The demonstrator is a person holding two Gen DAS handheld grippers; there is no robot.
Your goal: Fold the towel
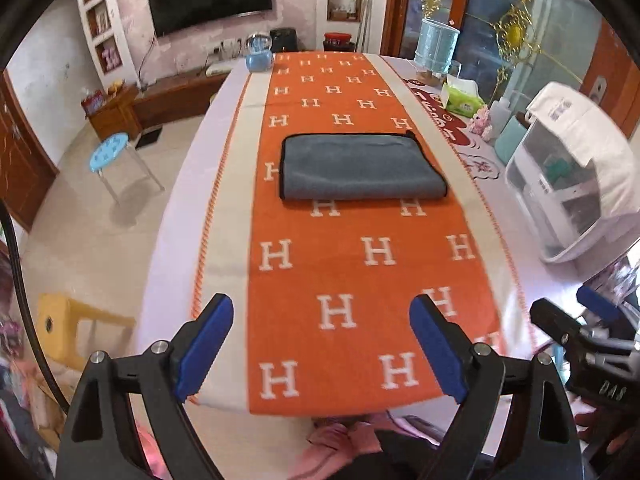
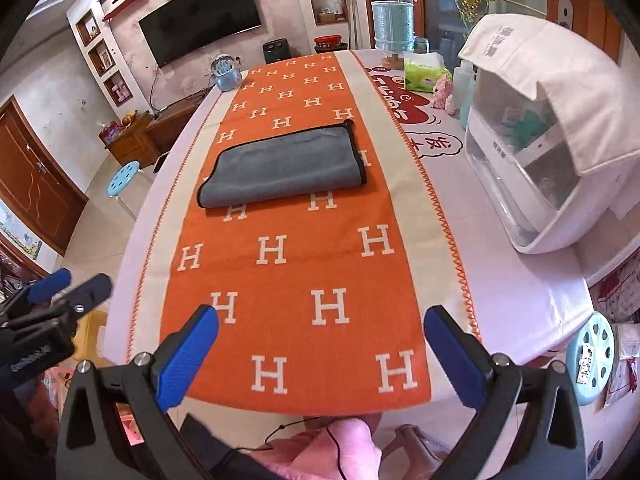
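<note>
A grey towel (image 1: 360,166) with a black hem lies folded flat on the orange H-patterned runner (image 1: 372,276) in the middle of the table; it also shows in the right wrist view (image 2: 284,168). My left gripper (image 1: 322,314) is open and empty over the table's near end, well short of the towel. My right gripper (image 2: 320,326) is open and empty, also near the front edge. Each gripper shows at the side of the other's view: the right one (image 1: 576,308) and the left one (image 2: 76,280).
A white appliance (image 2: 532,152) under a white cloth stands on the table's right side. Behind it are a green tissue pack (image 2: 424,74) and a blue cylinder (image 2: 392,26). A blue globe (image 2: 226,74) sits at the far left end. Stools (image 1: 110,152) stand on the floor.
</note>
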